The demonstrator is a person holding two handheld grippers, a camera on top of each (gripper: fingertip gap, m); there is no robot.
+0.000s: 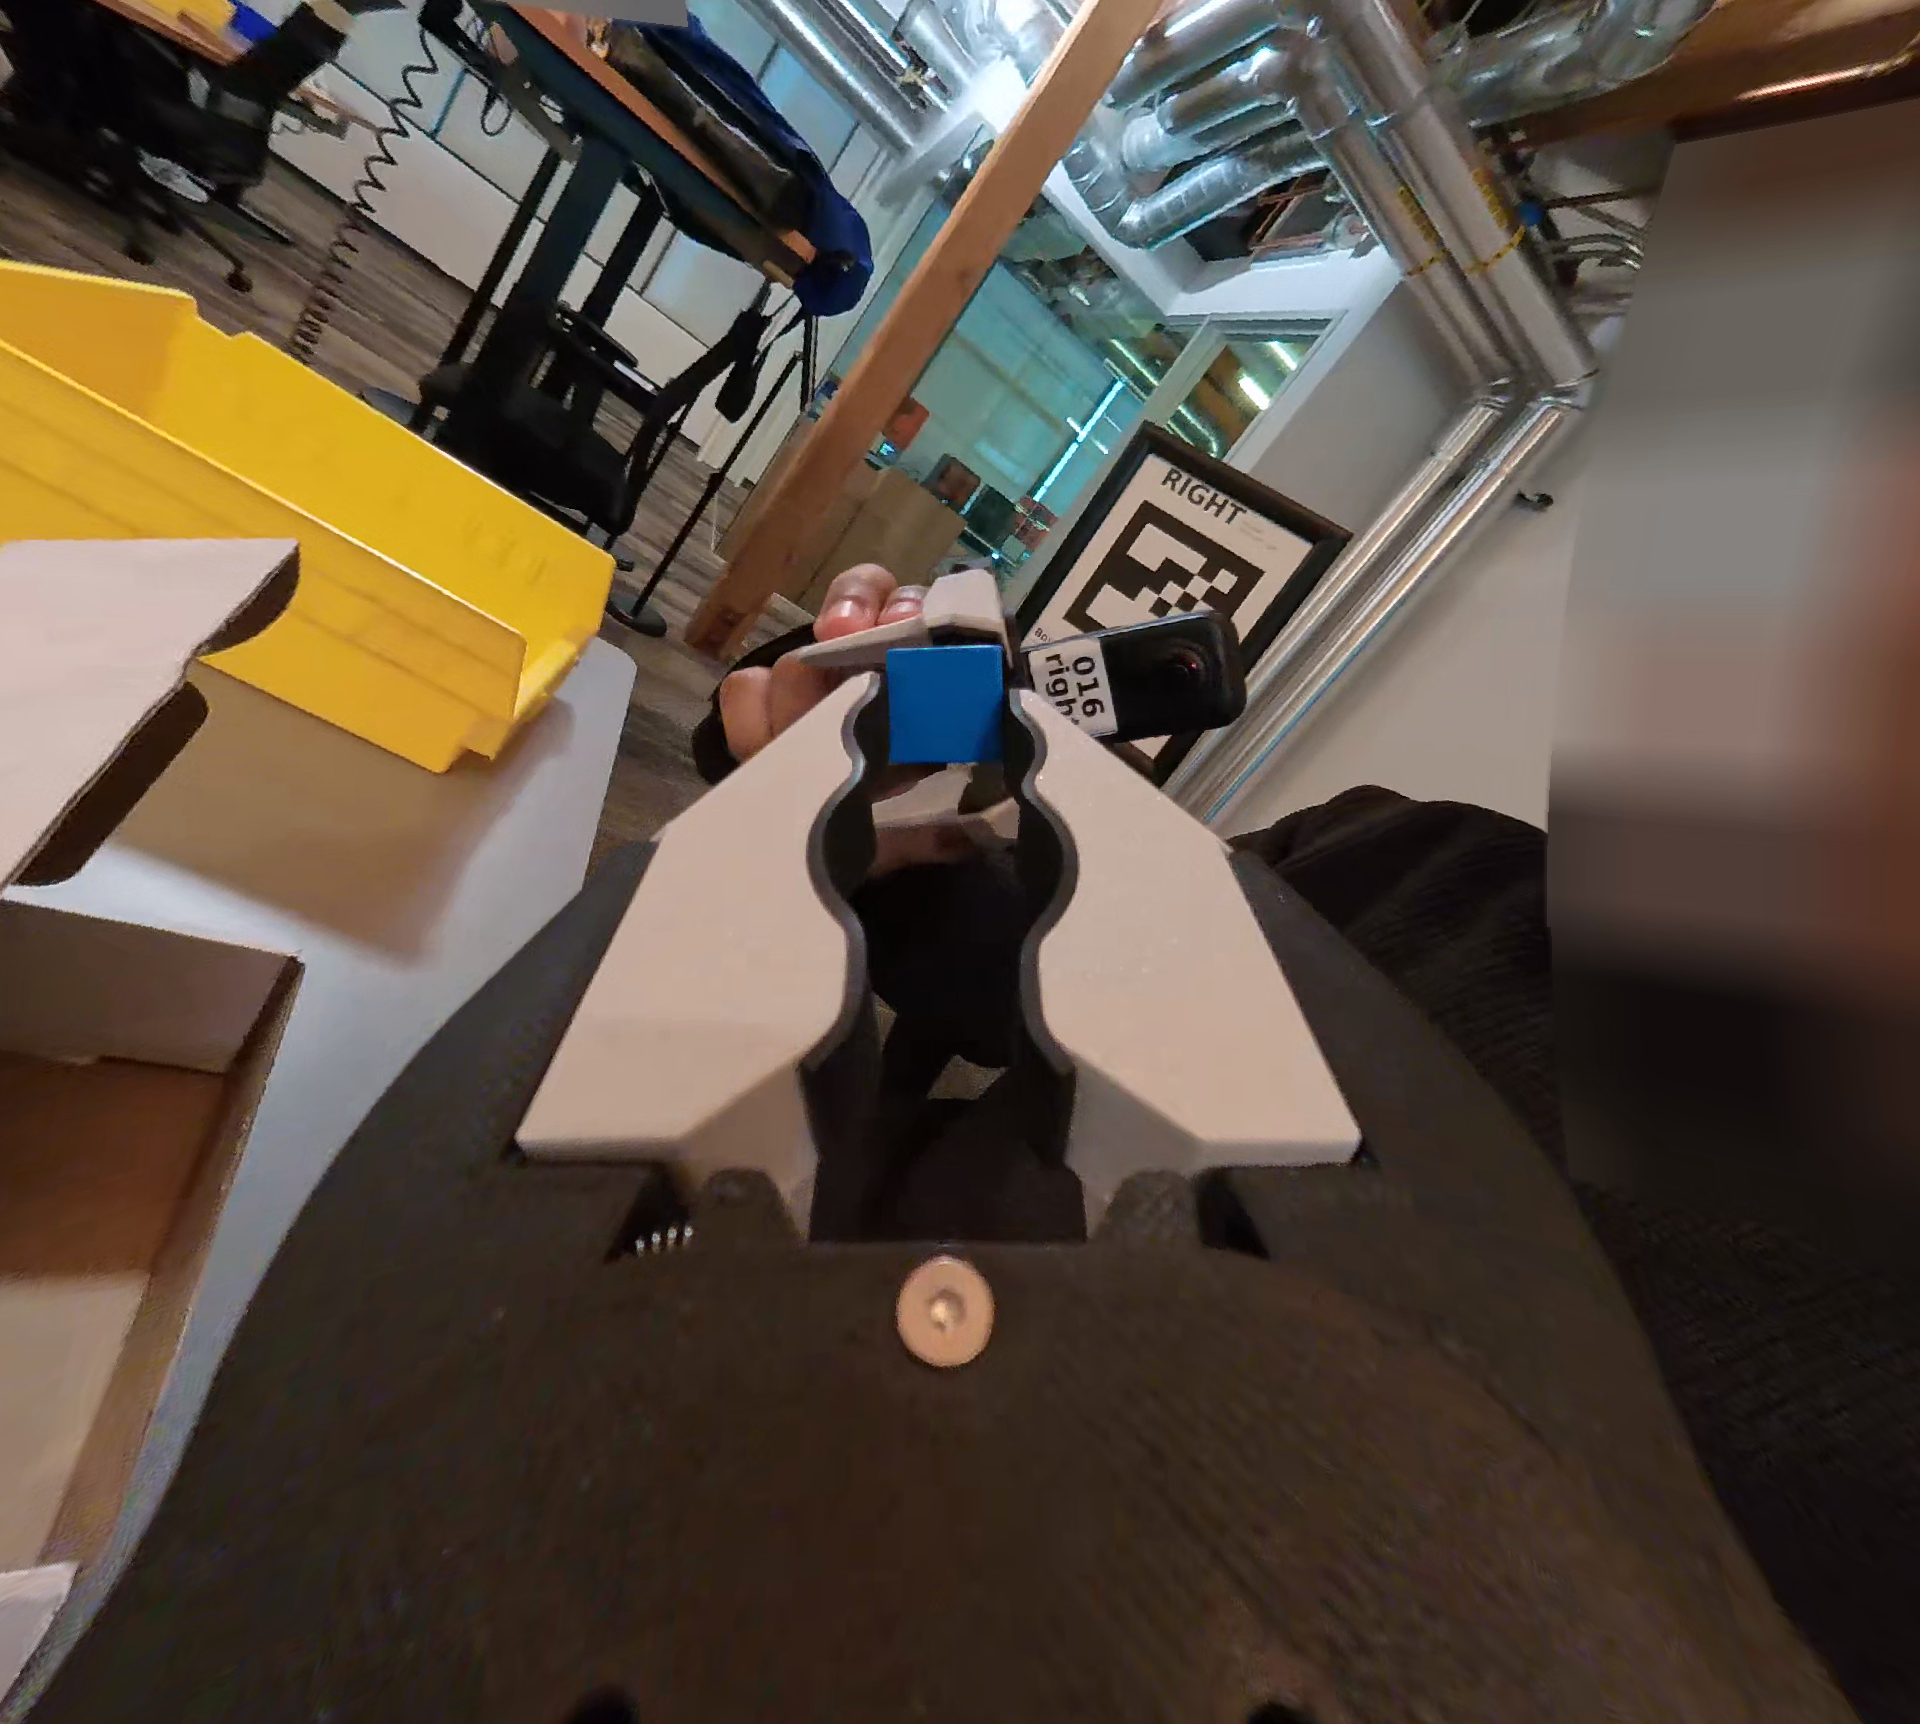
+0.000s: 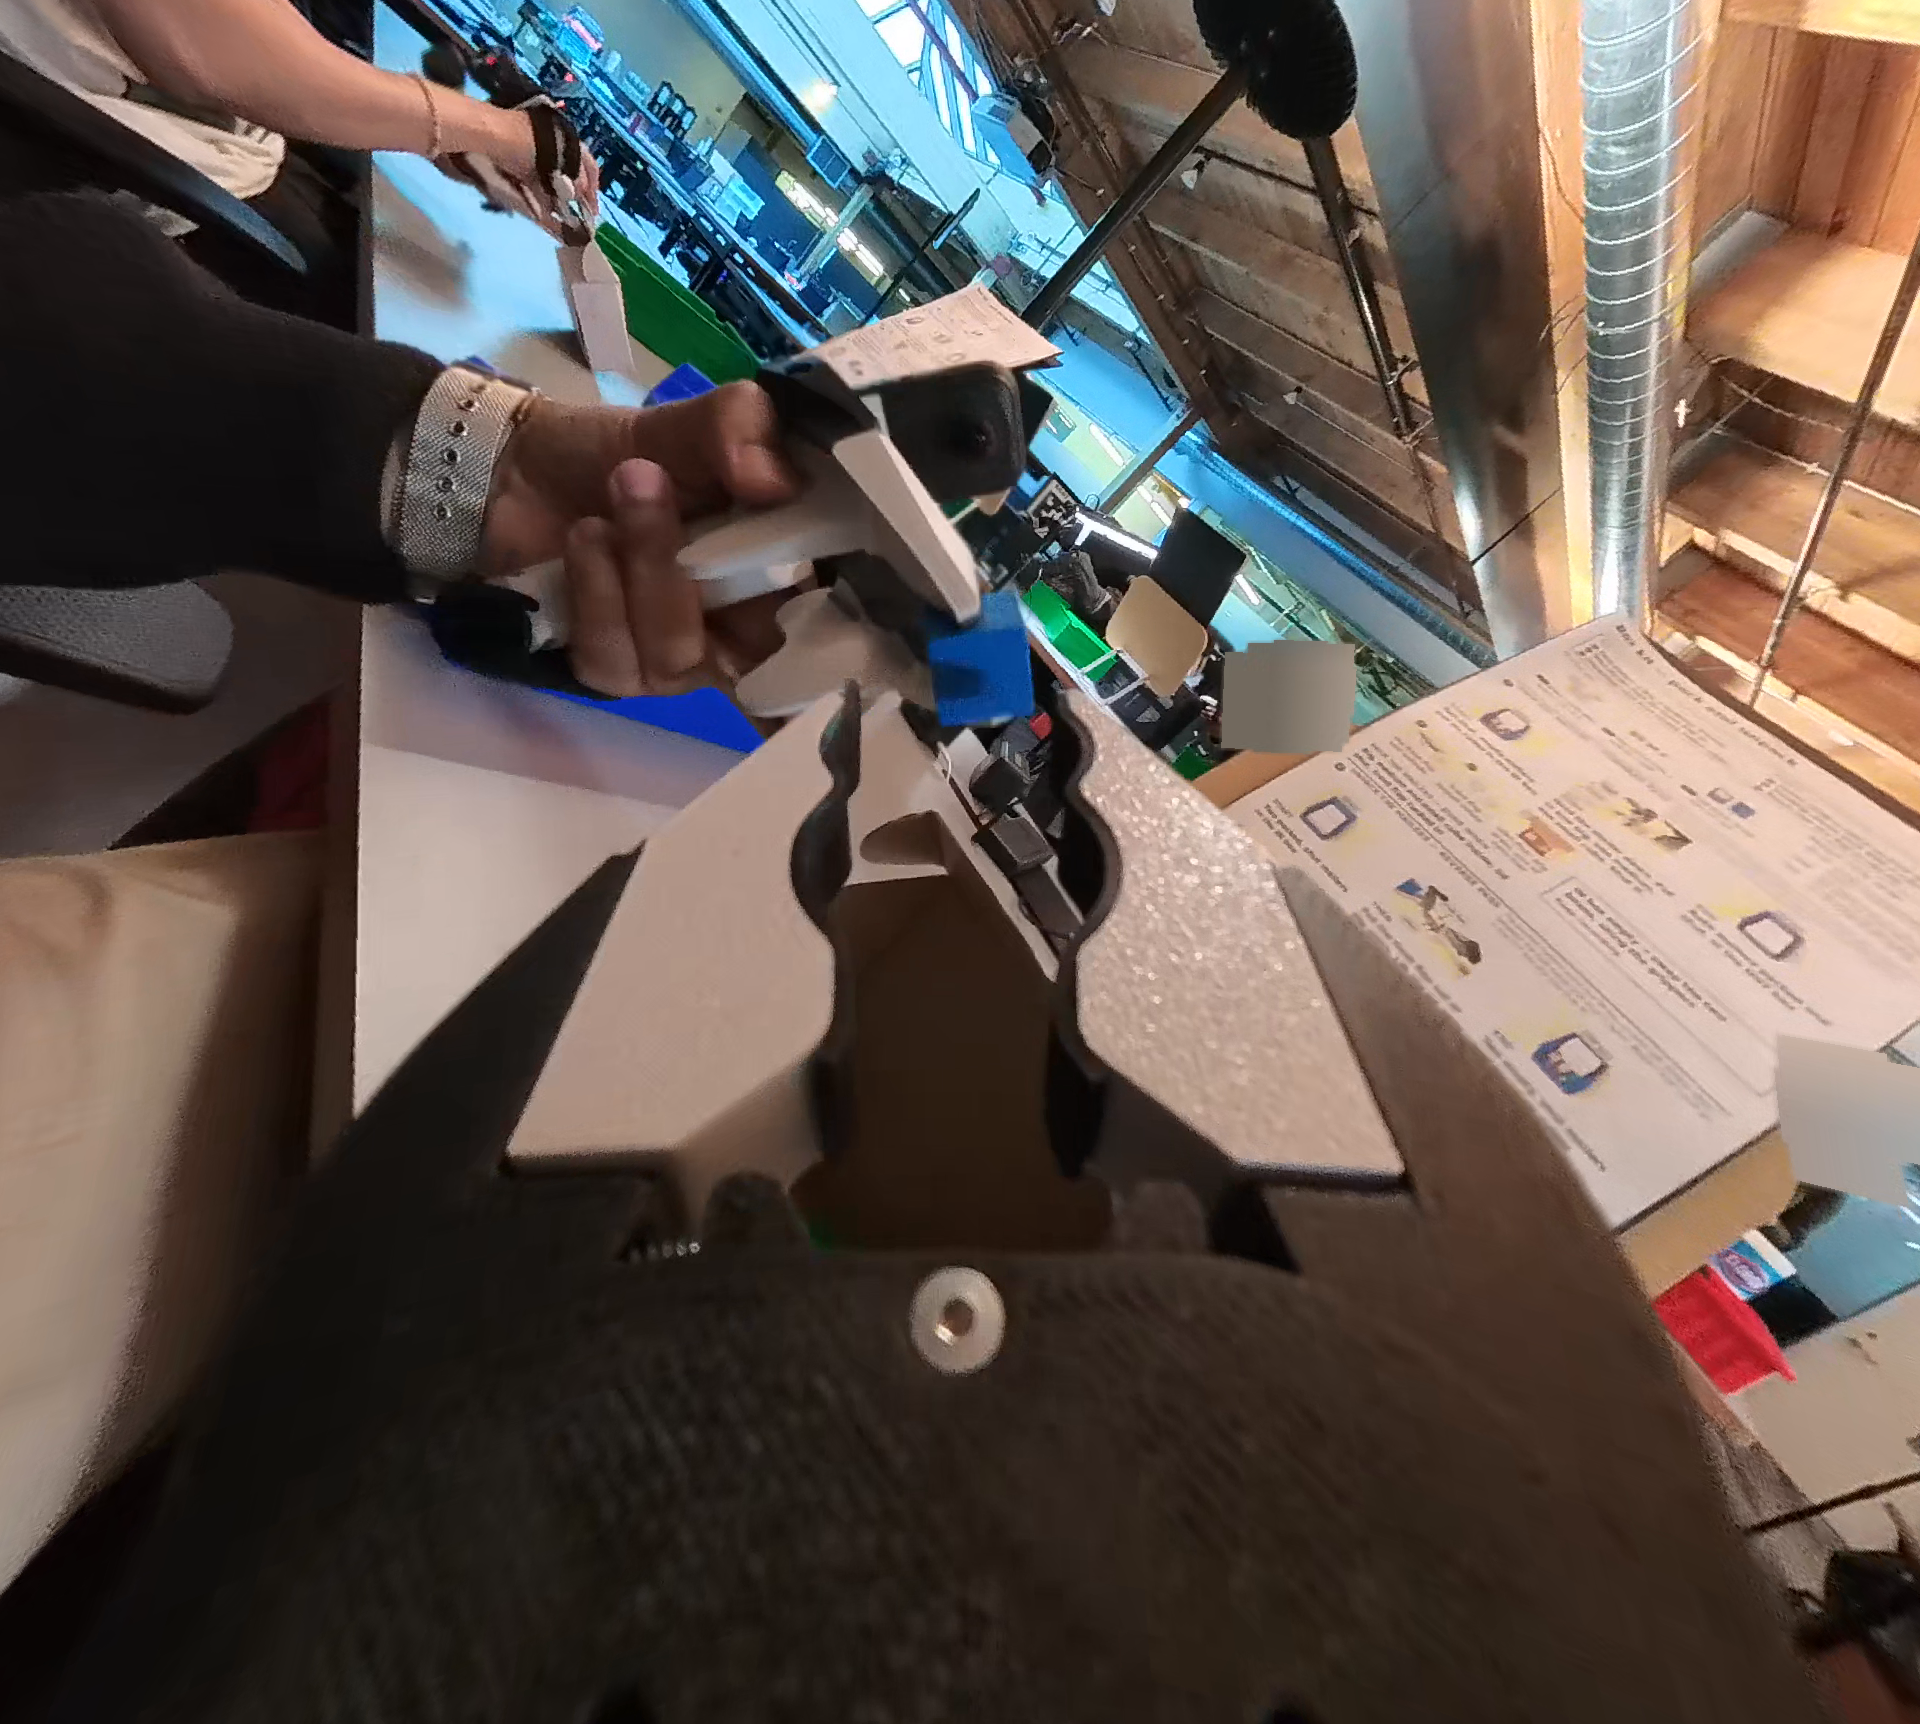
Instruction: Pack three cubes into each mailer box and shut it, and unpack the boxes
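Left claw (image 1: pixel 943 718) grips the blue cube (image 1: pixel 945 704) at its fingertips; right claw (image 2: pixel 961 718), jaws apart, touches the cube beside an open mailer box (image 1: pixel 114 999).

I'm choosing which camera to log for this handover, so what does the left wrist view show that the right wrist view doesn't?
Only the left wrist view shows the yellow bin, the open mailer box at the left edge and a framed marker board by the wall.

Only the right wrist view shows the illustrated instruction sheet, a second person's hand at the far table and the green bin.

Both show the blue cube pinched at the tips of the left gripper, with the right gripper open beside it.
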